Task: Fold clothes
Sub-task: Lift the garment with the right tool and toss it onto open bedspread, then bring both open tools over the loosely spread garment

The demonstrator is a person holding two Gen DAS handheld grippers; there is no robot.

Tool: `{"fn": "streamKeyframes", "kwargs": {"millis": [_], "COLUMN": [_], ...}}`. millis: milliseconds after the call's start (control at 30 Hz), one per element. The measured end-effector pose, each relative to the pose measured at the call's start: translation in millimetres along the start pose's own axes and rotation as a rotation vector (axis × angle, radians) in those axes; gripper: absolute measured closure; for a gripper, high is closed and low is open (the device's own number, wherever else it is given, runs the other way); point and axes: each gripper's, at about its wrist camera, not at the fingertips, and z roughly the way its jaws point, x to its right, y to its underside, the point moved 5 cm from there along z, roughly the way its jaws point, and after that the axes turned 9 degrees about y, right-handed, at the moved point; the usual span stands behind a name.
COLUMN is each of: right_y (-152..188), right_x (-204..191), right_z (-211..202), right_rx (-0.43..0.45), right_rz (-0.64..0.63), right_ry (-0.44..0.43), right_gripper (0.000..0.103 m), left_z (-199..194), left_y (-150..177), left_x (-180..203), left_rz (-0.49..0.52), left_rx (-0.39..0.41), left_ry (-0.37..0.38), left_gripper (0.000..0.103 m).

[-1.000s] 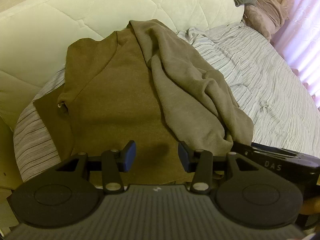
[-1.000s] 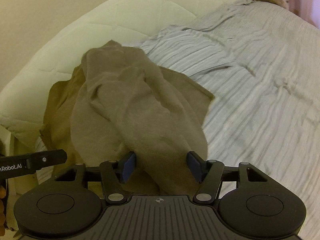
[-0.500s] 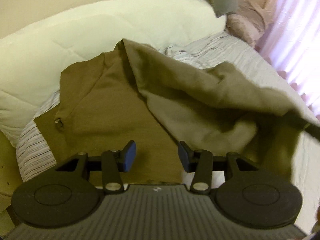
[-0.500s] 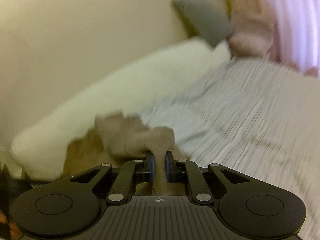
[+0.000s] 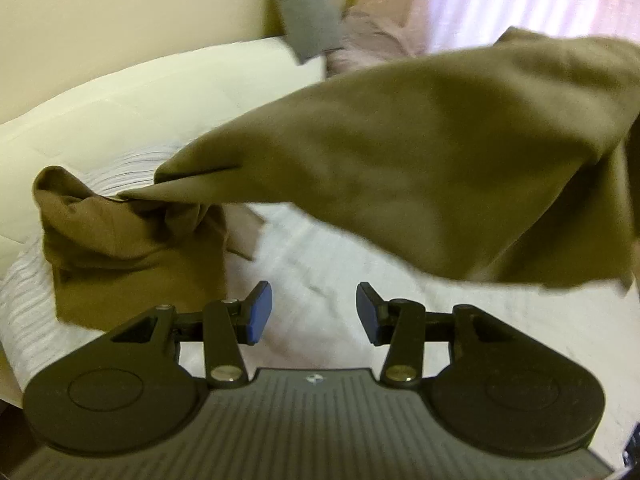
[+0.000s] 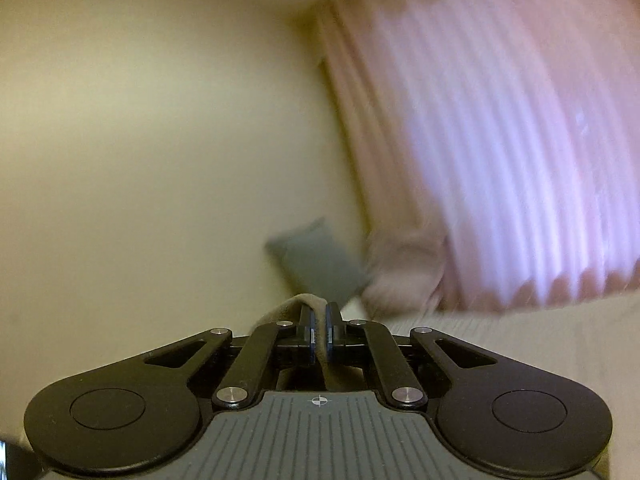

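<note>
An olive-brown sweatshirt [image 5: 420, 168] hangs stretched in the air across the right of the left wrist view, its other end bunched on the bed at the left [image 5: 120, 248]. My right gripper [image 6: 319, 334] is shut on a fold of this sweatshirt [image 6: 304, 300], raised high and facing the wall. My left gripper [image 5: 314, 314] is open and empty, low over the striped bedsheet [image 5: 328, 272], below the lifted cloth.
A cream quilted headboard [image 5: 140, 92] runs along the bed's left side. A grey cushion [image 5: 304, 20] and a pinkish pillow [image 5: 372, 40] lie at the far end; both also show in the right wrist view [image 6: 316, 260]. Pink curtains [image 6: 500, 140] hang at the right.
My right gripper closed on the sweatshirt and lifted it up and to the right, pulling the cloth off the bed. The part left on the bed bunched up. My left gripper stayed open.
</note>
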Motion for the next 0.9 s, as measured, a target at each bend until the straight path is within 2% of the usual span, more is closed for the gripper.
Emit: {"fn": "streamKeyframes", "kwargs": {"millis": [200,267,333,400,467,500,533,600,667,700,767,900], "right_y": [-83,-108,-127,-135,-128,-119,-108,-86,-63,-51,-28,11], "right_x": [55,75,93,113,138,153,170,206,241,254,276,309], "right_z": [-93,-126,-153,-175,-190,-196,-204,-229,-259,-275,-305,-372], "right_rx": [0.229,0.272,0.265,0.184,0.021,-0.072,-0.146,-0.22,-0.29,-0.337,-0.426,-0.547], "right_rz": [0.022,0.008,-0.018,-0.047,-0.089,-0.106,-0.117,-0.134,-0.153,-0.165,-0.175,-0.077], "right_ry": [0.106,0.145,0.176,0.207,0.251,0.293,0.346,0.49,0.636,0.673,0.696,0.77], "right_gripper": [0.099,0.099,0.099,0.099,0.099,0.091,0.061,0.022,0.022,0.022,0.022,0.022], "left_z": [-35,-42,-45,-46,-46,-48,-49,-50,-45,-42,-36,-31], "left_y": [37,48,60,71,87,98,111,136,157,167,183,203], "left_x": [71,96,120,145,174,188,201,224,246,255,270,296], "left_rz": [0.044,0.059,0.073,0.088,0.11,0.124,0.139,0.166,0.195,0.211,0.242,0.319], "left_rx": [0.011,0.008,0.004,-0.004,-0.022,-0.035,-0.049,-0.093,-0.144,-0.168,-0.214,-0.268], "left_ry": [0.068,0.088,0.114,0.143,0.181,0.198,0.213,0.24,0.263,0.271,0.288,0.31], "left_gripper": [0.061,0.061,0.061,0.061,0.061,0.061,0.061,0.061,0.061,0.061,0.061,0.061]}}
